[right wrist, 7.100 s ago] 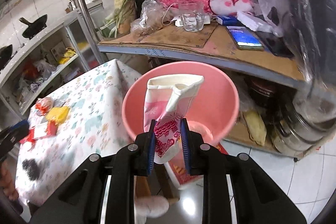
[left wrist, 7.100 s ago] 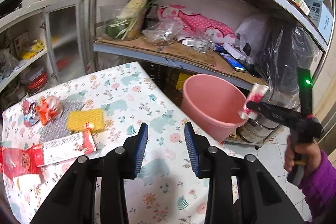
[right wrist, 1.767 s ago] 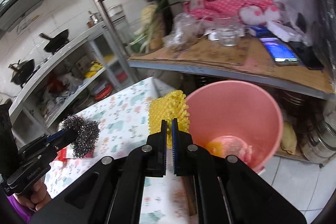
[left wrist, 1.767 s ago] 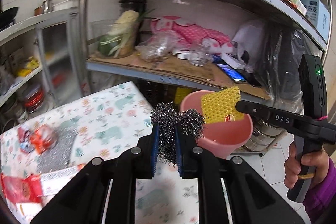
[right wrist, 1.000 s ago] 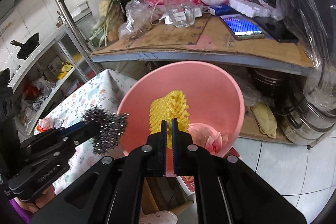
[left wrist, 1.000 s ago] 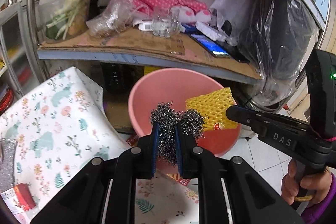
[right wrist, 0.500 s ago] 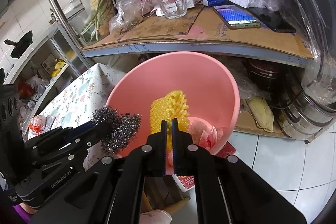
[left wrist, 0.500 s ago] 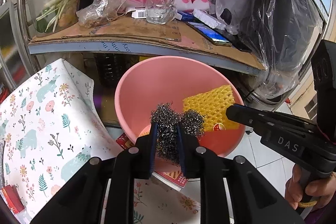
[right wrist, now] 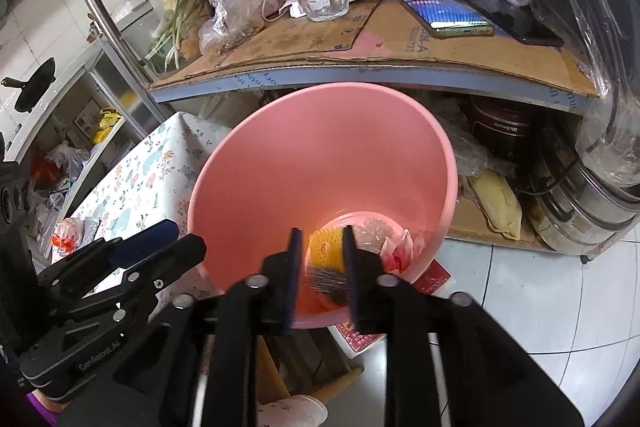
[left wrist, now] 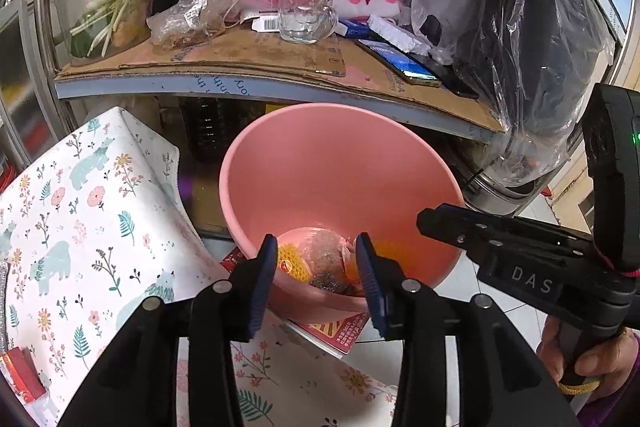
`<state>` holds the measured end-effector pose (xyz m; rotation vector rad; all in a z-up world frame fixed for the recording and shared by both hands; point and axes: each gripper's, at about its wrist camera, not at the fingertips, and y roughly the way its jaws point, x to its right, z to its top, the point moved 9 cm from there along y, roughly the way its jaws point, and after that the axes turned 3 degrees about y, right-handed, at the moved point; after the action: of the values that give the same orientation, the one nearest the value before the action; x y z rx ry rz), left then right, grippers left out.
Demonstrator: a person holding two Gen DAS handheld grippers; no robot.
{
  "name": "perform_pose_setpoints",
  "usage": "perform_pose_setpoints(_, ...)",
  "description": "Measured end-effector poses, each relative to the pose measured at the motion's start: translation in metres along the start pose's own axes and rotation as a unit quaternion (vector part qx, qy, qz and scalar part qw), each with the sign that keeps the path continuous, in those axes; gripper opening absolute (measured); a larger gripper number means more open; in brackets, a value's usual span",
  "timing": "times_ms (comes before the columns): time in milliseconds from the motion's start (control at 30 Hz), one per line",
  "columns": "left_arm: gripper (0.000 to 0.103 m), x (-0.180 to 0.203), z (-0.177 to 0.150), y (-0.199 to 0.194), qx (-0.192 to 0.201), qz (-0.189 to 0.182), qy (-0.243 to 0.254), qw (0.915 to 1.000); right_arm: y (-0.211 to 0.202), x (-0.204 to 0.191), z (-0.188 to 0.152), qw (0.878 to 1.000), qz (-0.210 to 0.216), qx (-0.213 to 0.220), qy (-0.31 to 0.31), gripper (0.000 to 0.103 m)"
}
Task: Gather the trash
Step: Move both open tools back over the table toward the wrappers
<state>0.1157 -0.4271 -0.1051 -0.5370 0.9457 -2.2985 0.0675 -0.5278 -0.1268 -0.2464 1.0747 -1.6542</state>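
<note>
A pink bucket [left wrist: 340,111] stands on the floor beside the table, below both grippers. At its bottom lie a yellow mesh sponge [left wrist: 290,262], a steel wool ball [left wrist: 326,282] and crumpled wrappers [right wrist: 394,251]. My left gripper [left wrist: 317,261] hovers over the near rim, its jaws opening, with nothing pressed between the blue pads. My right gripper [right wrist: 321,251] hangs over the bucket too, jaws opening and empty. Through its gap the yellow mesh sponge [right wrist: 326,247] and the blurred steel wool ball [right wrist: 326,281] show down in the bucket. The left gripper [right wrist: 172,241] also appears at the bucket's left rim.
The table with a floral cloth [left wrist: 80,227] lies left of the bucket, a red packet [left wrist: 20,375] on it. Behind is a shelf with cardboard [left wrist: 280,67], a glass mug [left wrist: 306,13] and a phone [right wrist: 448,17]. Steel pots [right wrist: 592,211] stand at the right. A hand [left wrist: 592,359] holds the right gripper.
Both grippers have opened. The steel wool has left the left gripper and the yellow sponge the right one; both now lie in the pink bucket.
</note>
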Motion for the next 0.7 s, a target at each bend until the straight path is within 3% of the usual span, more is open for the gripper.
perform_pose_setpoints(500, 0.05, -0.028, -0.012, -0.045, 0.014, 0.024, -0.027, 0.9993, -0.008, -0.039, -0.007, 0.999, 0.034, 0.002, -0.033, 0.028)
perform_pose_setpoints(700, 0.052, -0.047, -0.027, -0.071, 0.018, 0.039, -0.042, 0.9982, -0.012, -0.068, -0.016, 0.997, 0.063, 0.003, -0.051, 0.039)
